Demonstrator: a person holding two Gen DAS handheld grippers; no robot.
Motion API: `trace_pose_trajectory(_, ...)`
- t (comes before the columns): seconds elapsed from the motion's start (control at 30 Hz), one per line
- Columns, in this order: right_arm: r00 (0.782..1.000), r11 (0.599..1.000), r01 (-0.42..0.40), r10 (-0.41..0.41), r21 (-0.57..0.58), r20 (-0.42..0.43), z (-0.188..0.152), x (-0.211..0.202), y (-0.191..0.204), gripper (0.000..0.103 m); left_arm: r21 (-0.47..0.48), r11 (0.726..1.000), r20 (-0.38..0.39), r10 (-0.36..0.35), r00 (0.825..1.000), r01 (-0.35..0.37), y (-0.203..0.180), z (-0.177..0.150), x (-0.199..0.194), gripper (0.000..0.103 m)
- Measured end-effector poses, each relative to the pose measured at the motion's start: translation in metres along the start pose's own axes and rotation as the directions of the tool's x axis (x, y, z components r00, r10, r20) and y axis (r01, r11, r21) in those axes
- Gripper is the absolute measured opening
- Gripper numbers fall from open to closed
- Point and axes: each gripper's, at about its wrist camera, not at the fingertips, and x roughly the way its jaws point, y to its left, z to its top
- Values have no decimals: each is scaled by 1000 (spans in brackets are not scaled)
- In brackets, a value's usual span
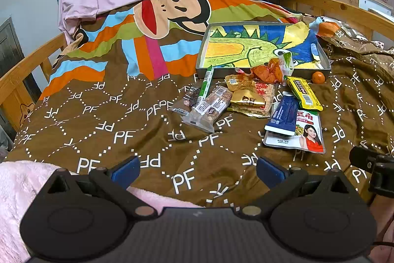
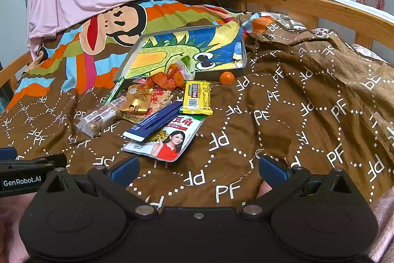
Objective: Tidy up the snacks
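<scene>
The snacks (image 2: 157,110) are heaped on the bed's brown quilt (image 2: 283,120), against the near wall of a shallow tray (image 2: 242,58) holding only a dragon drawing (image 2: 182,53). From the right gripper (image 2: 197,170) the heap is seen at eleven o'clock, and from the left gripper (image 1: 198,170) at one o'clock. The blue packet (image 2: 155,121), judged nearest the right gripper, is laid with its long axis toward one o'clock. Both grippers' fingers are spread wide, empty.

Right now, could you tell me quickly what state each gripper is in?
Left gripper: open, holding nothing, above the brown blanket.
Right gripper: open, holding nothing, short of the snacks.
</scene>
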Motion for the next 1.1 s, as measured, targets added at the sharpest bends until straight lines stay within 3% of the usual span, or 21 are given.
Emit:
trace_pose_trajectory(0.2,1000,1000,1,-1,-4,-10,0,3,0,102,4,1000,-21,-25,999,25,4,-3,4,103)
trace_pose_trajectory(0.47,999,1000,-21,22,17,-34,14,15,-3,102,-17,994,-74,-108,991,107,10,24,20,102)
trace_pose_trajectory(0.63,998,1000,-14,14,-4,-59,33,35,-6,102,15,984,-124,-175,977,178,8,46,41,103)
trace_pose_trajectory(0.93,997,998,-32,28,-53,-77,79,93,-24,102,192,937,-115,-275,955,293,-24,75,78,103)
trace_pose_trajectory(1.1,991,994,-90,84,-54,-104,97,129,-30,102,213,905,-127,-349,929,369,-40,79,101,103)
